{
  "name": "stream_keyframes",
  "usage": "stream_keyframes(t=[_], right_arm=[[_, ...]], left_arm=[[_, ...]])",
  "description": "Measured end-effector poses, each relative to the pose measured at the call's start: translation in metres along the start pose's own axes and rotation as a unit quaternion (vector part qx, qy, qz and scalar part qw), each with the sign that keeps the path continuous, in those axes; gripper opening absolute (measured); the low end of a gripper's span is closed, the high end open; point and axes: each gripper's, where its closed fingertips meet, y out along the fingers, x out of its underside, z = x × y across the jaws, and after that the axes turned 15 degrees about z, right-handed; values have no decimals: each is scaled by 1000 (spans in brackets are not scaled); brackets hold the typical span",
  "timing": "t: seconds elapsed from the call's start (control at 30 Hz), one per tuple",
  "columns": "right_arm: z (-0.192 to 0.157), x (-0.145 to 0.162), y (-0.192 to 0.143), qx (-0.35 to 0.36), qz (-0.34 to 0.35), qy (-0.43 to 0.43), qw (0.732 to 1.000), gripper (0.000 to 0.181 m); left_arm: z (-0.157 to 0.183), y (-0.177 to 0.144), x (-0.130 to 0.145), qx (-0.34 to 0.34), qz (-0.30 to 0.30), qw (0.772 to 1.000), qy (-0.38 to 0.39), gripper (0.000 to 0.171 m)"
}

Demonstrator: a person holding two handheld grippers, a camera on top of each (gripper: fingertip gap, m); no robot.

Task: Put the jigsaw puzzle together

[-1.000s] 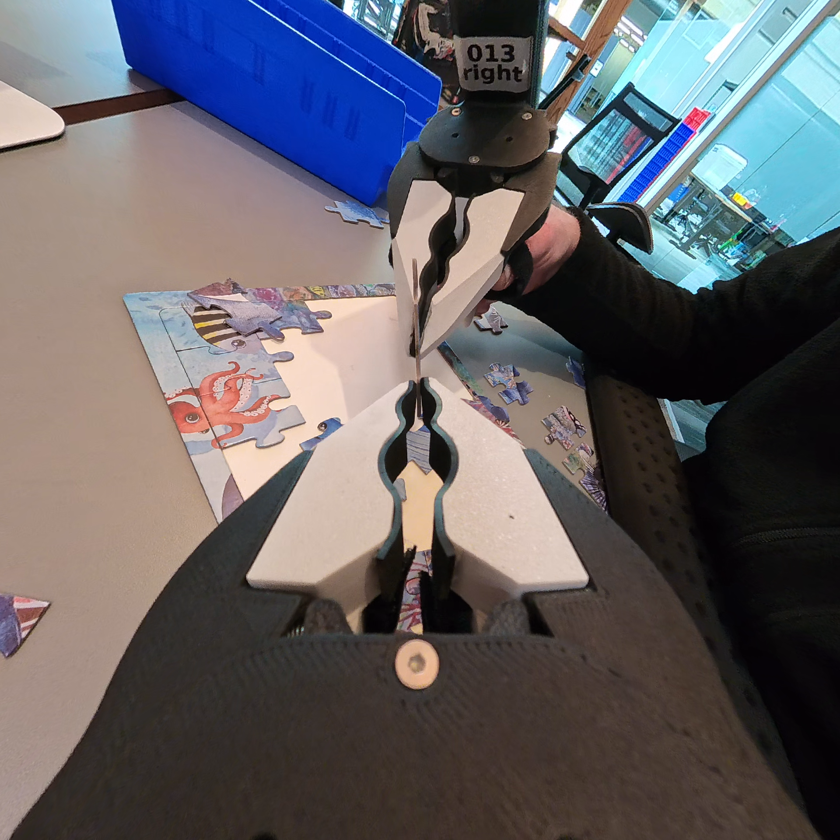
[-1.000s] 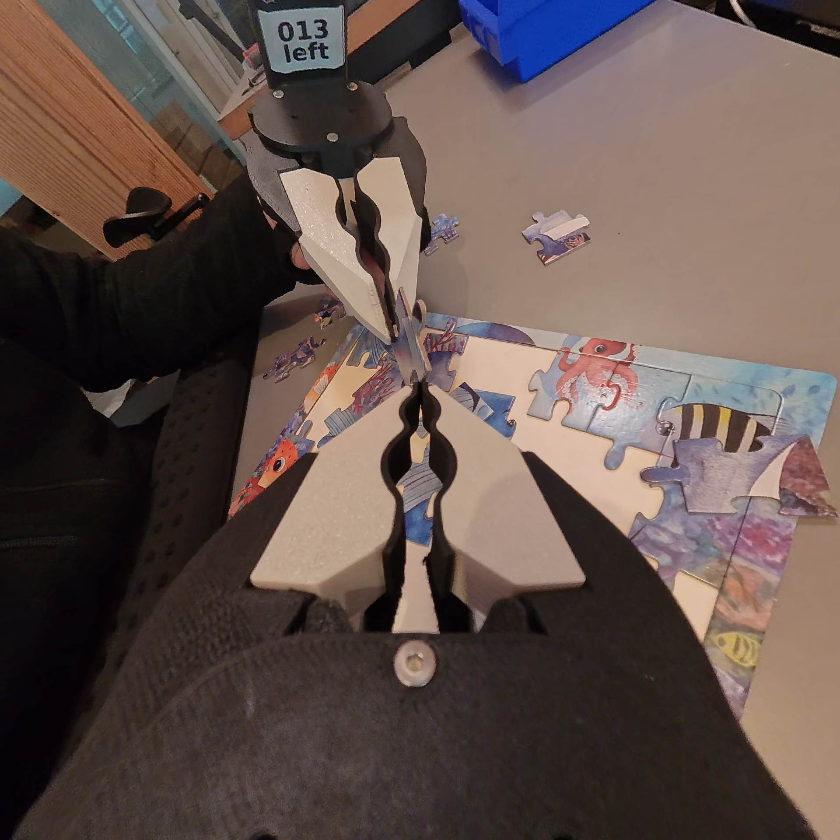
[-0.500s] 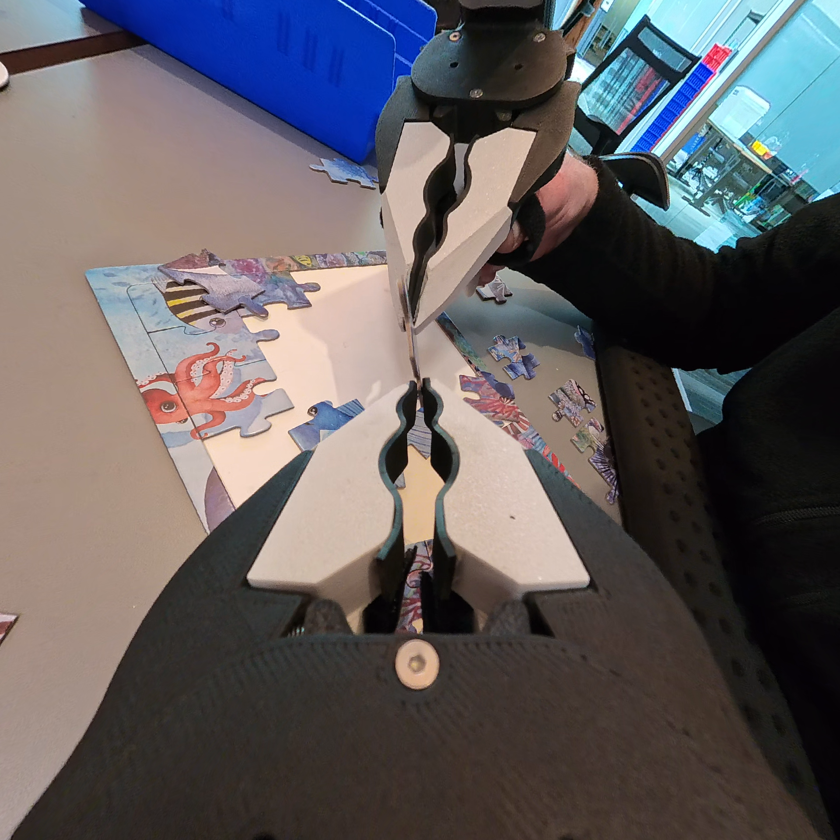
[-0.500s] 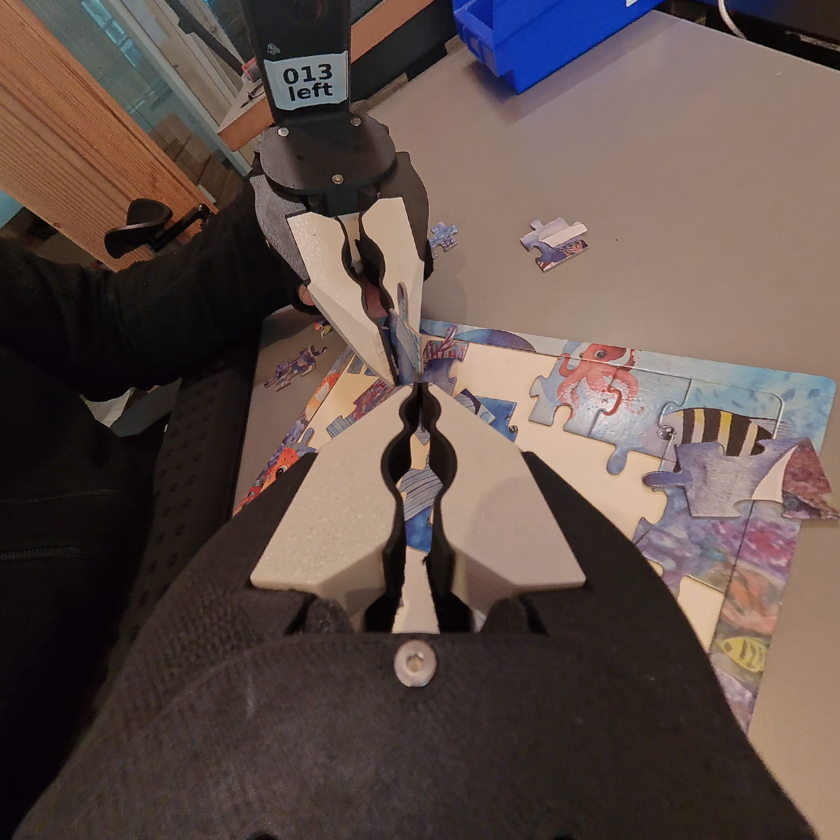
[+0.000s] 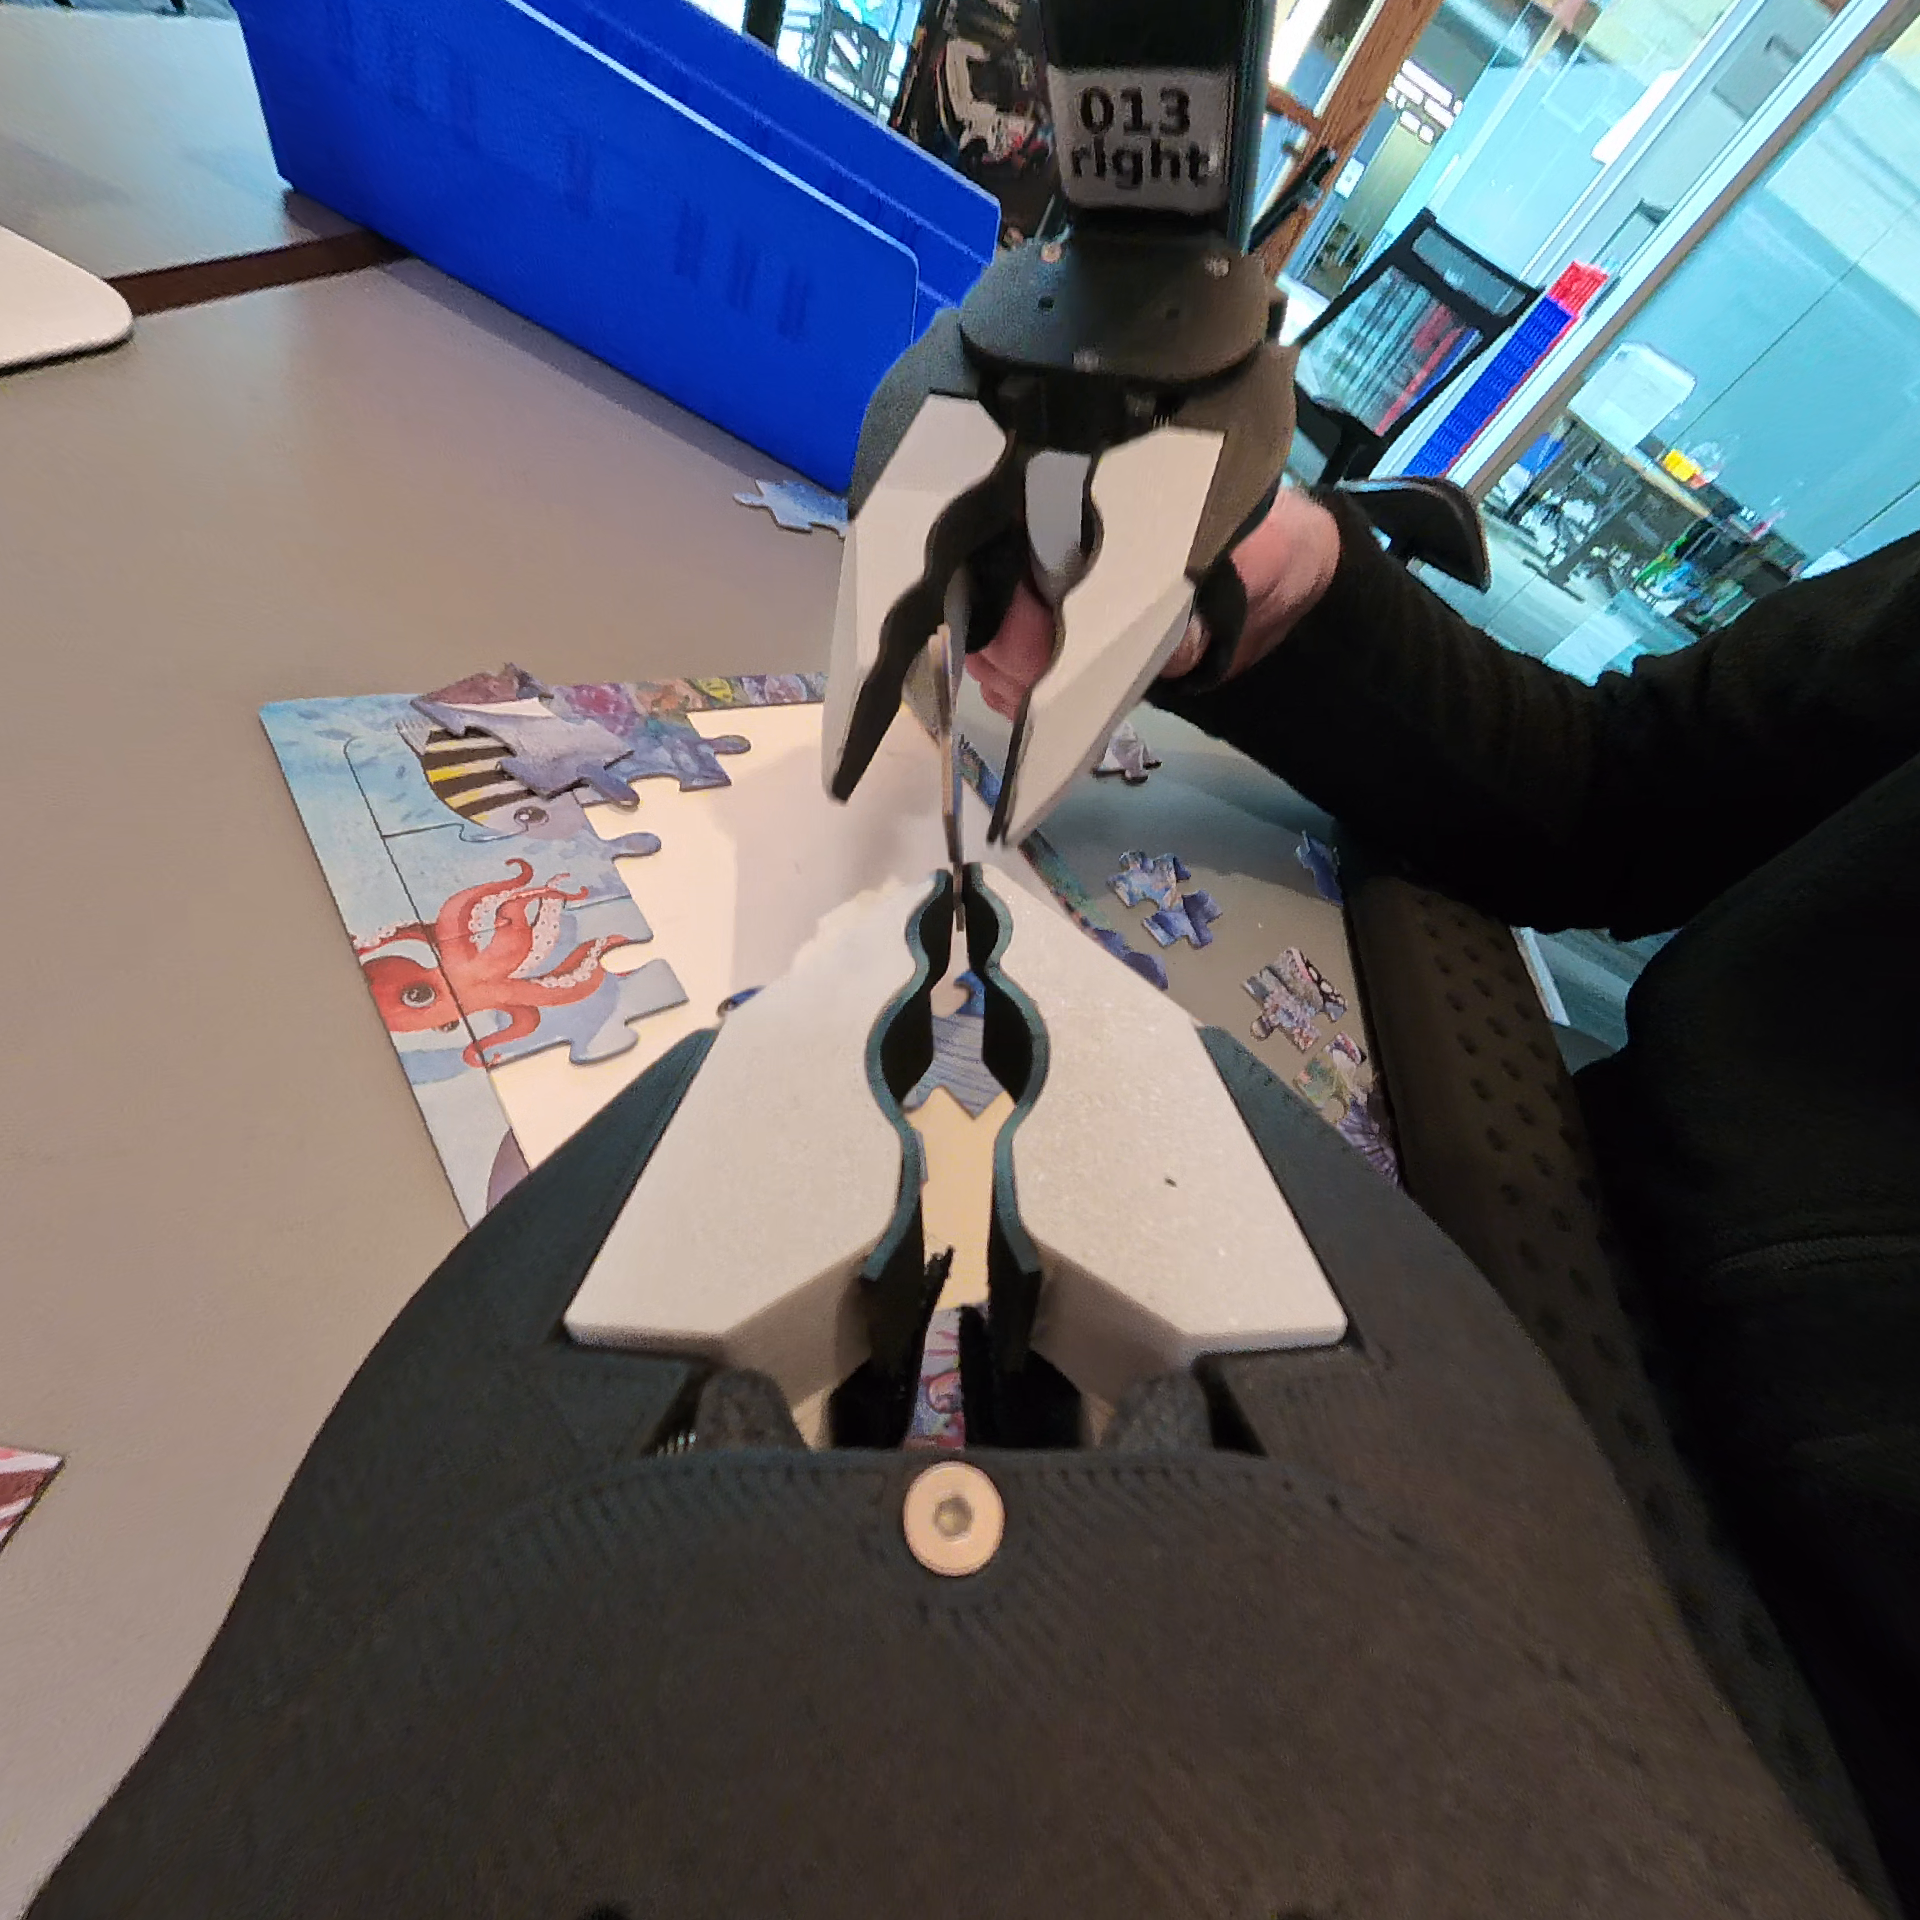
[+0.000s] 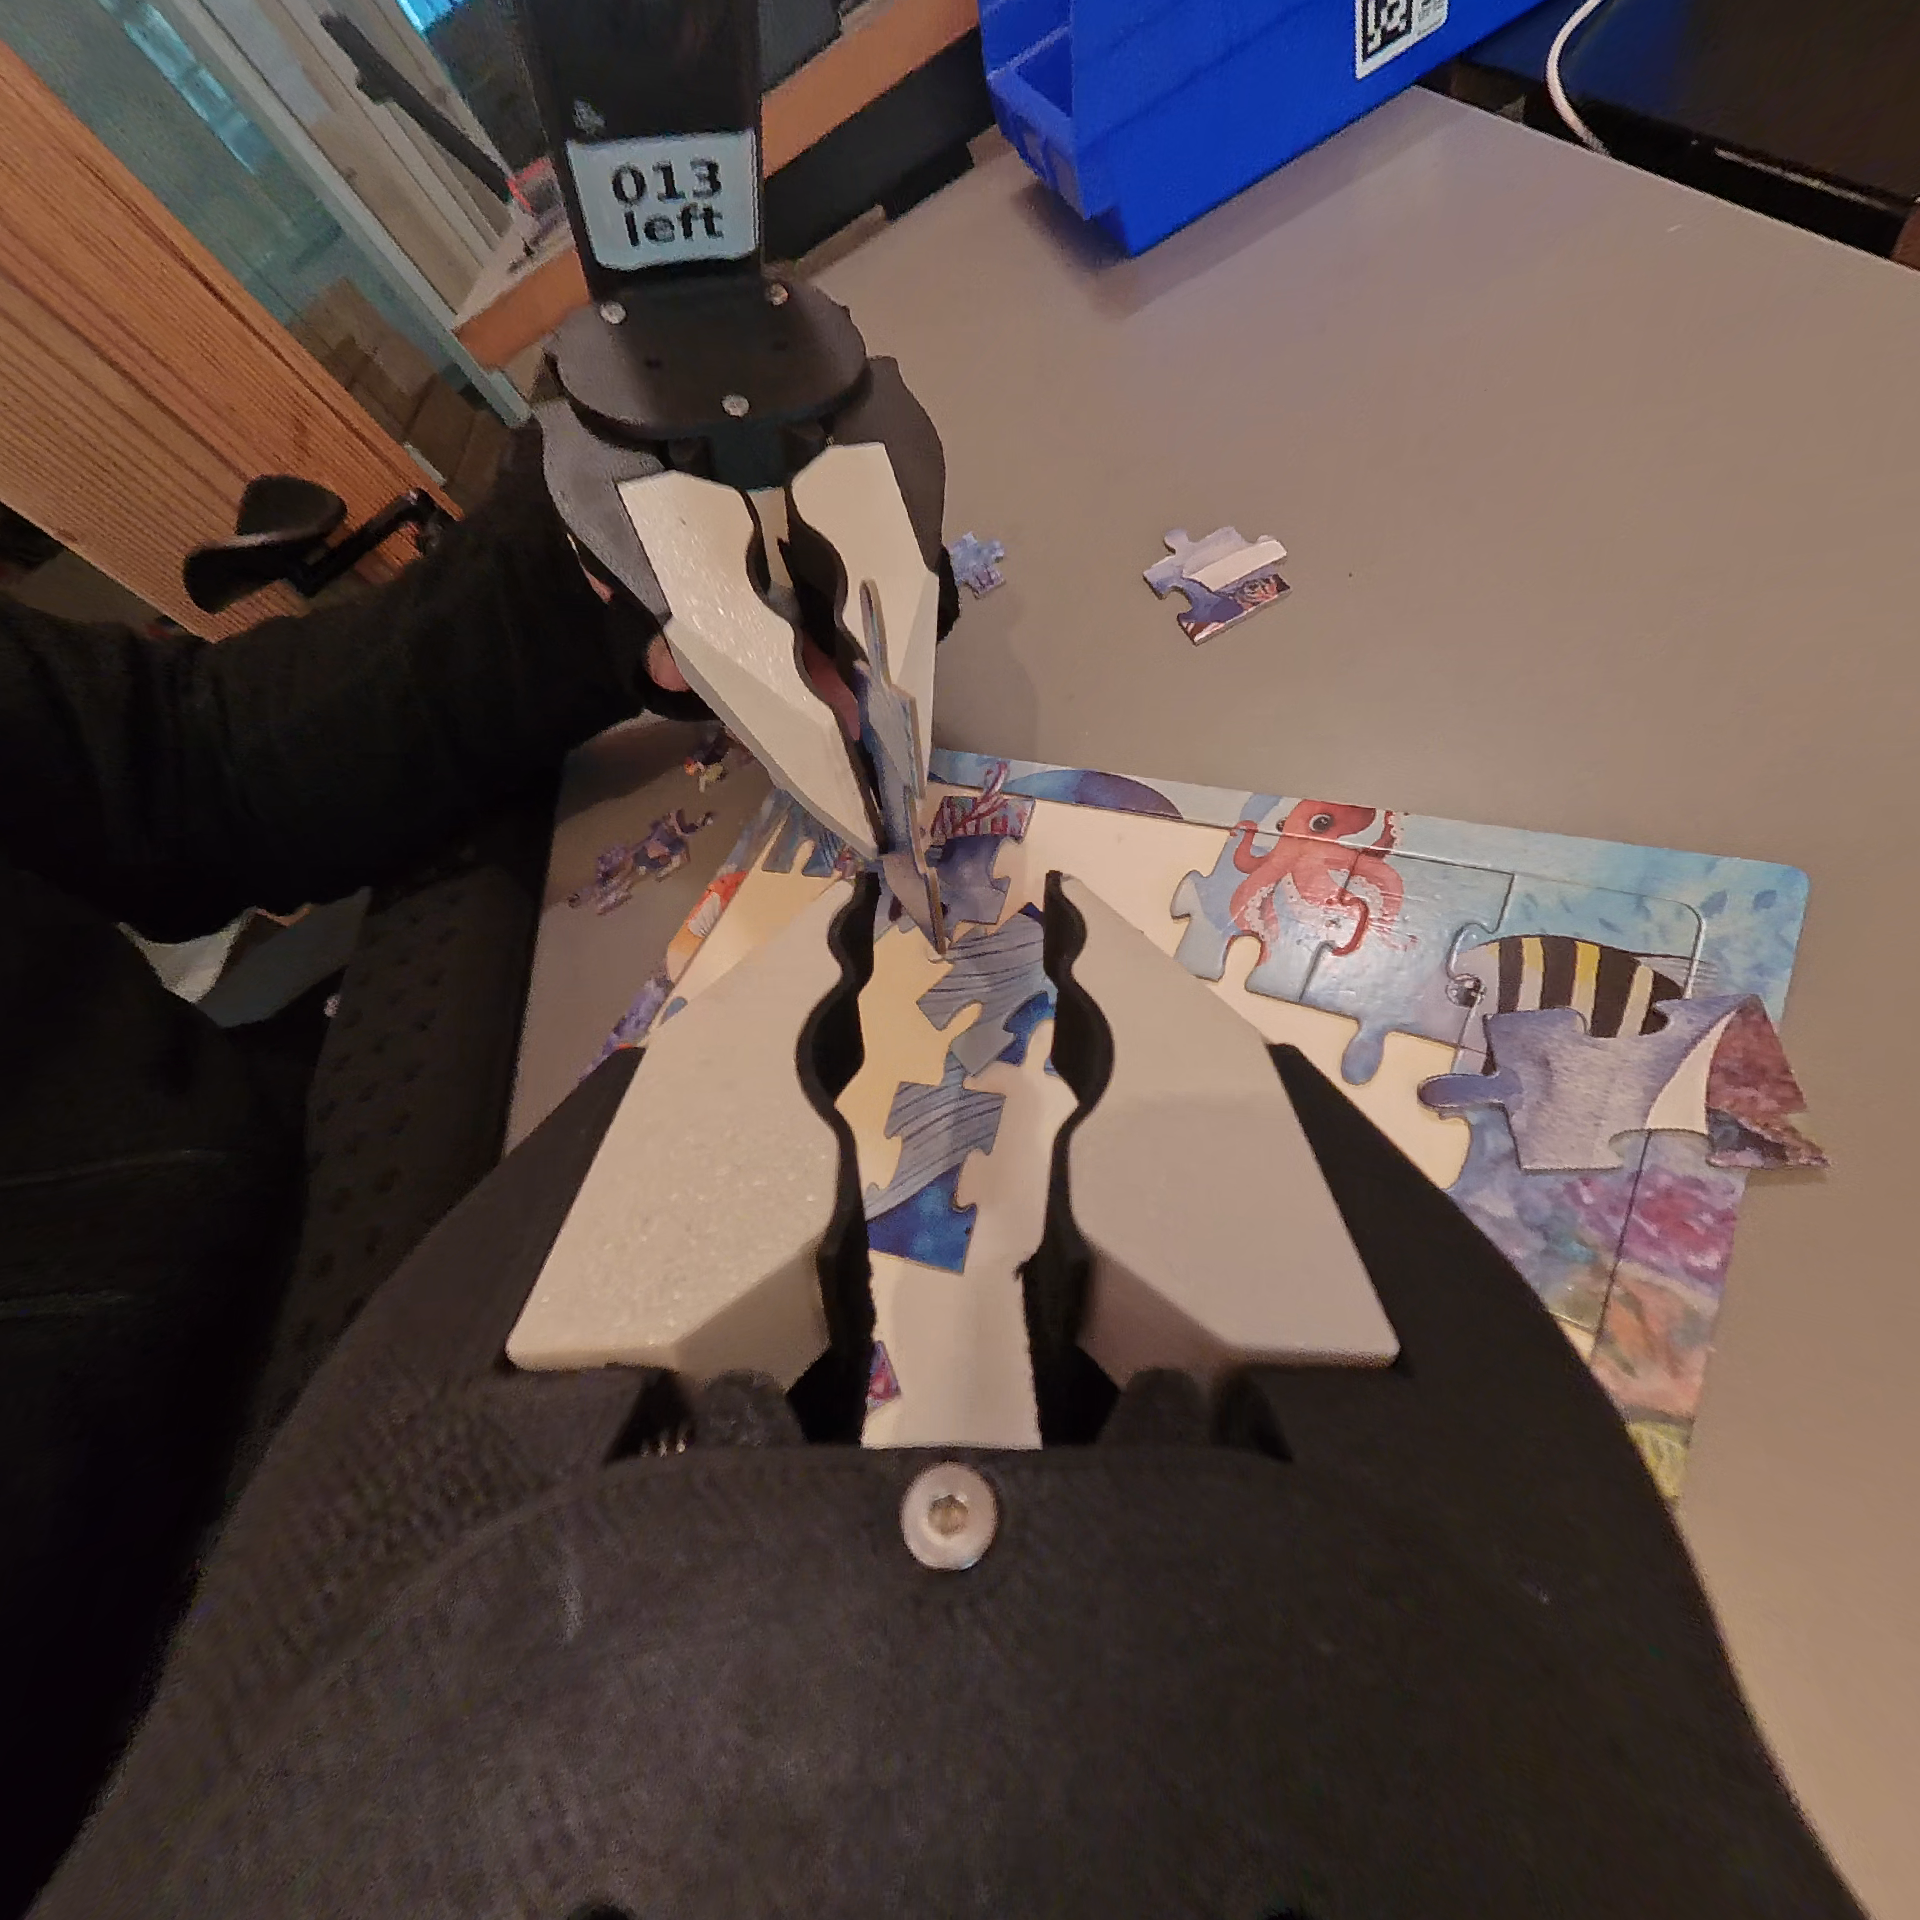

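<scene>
Handoff done: right gripper let go, left gripper has the piece.

Right gripper (image 6: pixel 951 904) now stands with its jaws apart and empty; half a second ago it was pinched on the same puzzle piece (image 6: pixel 894 769) as the left. Left gripper (image 5: pixel 958 902) is clamped on that piece, which it holds edge-up just above the near part of the puzzle tray (image 6: pixel 1756 894), apart from the cream base. On the tray: loose blue pieces (image 6: pixel 951 1132) below the grippers, octopus section (image 6: pixel 1314 868) and striped fish (image 6: pixel 1569 987) fitted beyond, a curled piece (image 6: pixel 1621 1101) on top by the tray's far corner. Off the tray, one loose piece (image 6: pixel 1216 582) on the grey table (image 6: pixel 1455 468); blue bin (image 6: pixel 1164 125) farthest. My read: the piece got re-gripped, so next is turning it flat and seating it. Most of the tray is unfilled.
</scene>
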Motion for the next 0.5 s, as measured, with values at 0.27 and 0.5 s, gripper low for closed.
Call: stream_keyframes(t=[0.27, 0.5], right_arm=[[-13, 1, 5, -26, -7, -23, 999, 1], [-12, 8, 2, -27, -28, -12, 999, 0]], left_arm=[[2, 2, -6, 6, 17, 1000, -15, 1], [-11, -10, 1, -28, -11, 999, 14, 15]])
